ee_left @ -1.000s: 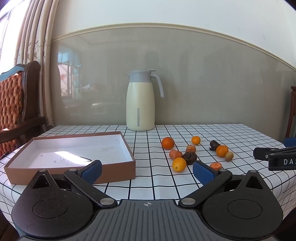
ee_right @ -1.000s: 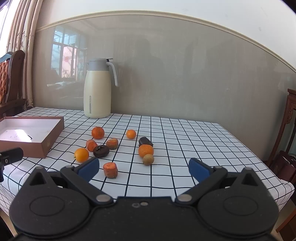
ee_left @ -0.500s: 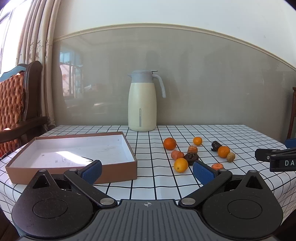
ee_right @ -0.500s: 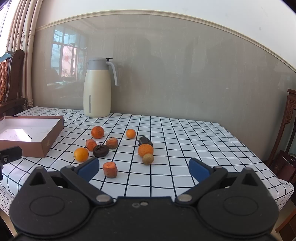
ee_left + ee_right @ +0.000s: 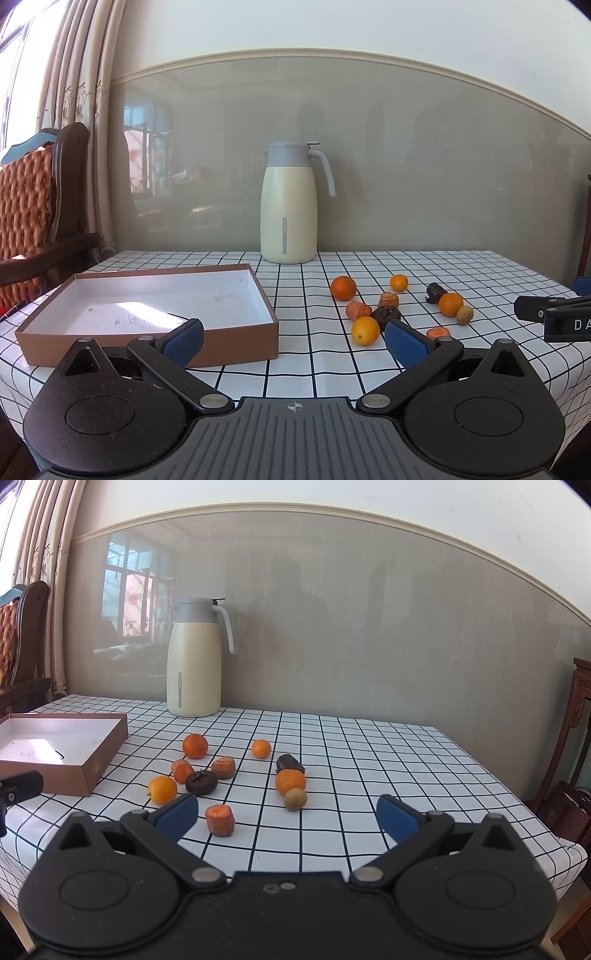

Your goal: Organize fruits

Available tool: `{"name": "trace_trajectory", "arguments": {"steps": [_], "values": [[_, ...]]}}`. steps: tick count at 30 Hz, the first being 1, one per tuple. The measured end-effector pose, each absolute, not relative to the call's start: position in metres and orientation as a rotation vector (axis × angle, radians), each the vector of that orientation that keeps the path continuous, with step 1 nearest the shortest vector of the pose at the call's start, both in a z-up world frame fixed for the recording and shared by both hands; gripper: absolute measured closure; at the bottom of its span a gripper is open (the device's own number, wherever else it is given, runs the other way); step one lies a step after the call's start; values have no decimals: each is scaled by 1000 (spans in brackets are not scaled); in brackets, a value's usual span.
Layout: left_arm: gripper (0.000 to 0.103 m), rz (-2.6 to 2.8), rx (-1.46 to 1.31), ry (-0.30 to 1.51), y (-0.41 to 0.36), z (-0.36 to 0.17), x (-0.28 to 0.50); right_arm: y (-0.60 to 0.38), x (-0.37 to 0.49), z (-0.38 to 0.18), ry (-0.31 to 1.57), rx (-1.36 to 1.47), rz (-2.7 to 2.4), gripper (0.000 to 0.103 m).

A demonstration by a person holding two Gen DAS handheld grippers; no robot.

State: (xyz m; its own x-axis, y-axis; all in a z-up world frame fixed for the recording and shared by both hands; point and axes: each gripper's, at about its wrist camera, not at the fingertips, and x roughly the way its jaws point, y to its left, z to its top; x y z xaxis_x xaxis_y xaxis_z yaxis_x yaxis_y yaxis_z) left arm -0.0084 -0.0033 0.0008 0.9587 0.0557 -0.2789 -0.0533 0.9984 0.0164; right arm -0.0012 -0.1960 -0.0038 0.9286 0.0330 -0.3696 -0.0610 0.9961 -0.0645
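Grey panelled wall and cream curtains back your surface (image 5: 369,760), which wears a white cloth with a black grid. Count the fruit in the right wrist view: four orange citrus, the largest (image 5: 195,746) farthest left at the back, a small one (image 5: 261,748) to its right, one (image 5: 290,781) in the middle and a yellower one (image 5: 162,789) nearest the box. Three stubby orange pieces (image 5: 220,819) lie among them, plus two dark fruits (image 5: 201,782) and one small brownish round fruit (image 5: 295,799) touching the middle citrus. All ten sit loose on the cloth, none in the brown box (image 5: 147,310), which lies left of the cluster with its white floor bare. One cream jug (image 5: 289,212) stands far, against the wall. A wooden chair (image 5: 44,206) stands left. Your left tongs (image 5: 295,338) and right tongs (image 5: 286,814) both hang spread wide, grasping nothing, near the front edge.
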Motion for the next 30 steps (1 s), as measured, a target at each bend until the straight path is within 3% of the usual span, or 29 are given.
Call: {"name": "trace_trajectory", "arguments": {"steps": [6,7,9,11,13,14,15,20,30], "values": [[3,23,35,291,-10,1,-5,-200,0,-3,380,-46,89,7],[25,13,38,298,-11,1,-3,-200,1,-2,386,-45,102,9],[42,6,46,337,-13,0,4,-200,3,-1,382,-44,126,13],[42,-9,36,341,-16,-1,11,-199,9,0,379,-56,128,14],[42,-33,44,333,-21,-1,18,-199,18,-1,386,-67,128,24],[42,-43,55,337,-25,-3,23,-199,23,-2,395,-72,125,36],[42,-50,62,340,-28,-4,27,-199,29,-4,408,-77,122,40],[47,-87,64,368,-39,-15,44,-202,40,-13,439,-67,124,44],[48,-115,44,405,-45,-27,71,-171,65,-33,529,-164,211,55]]}}
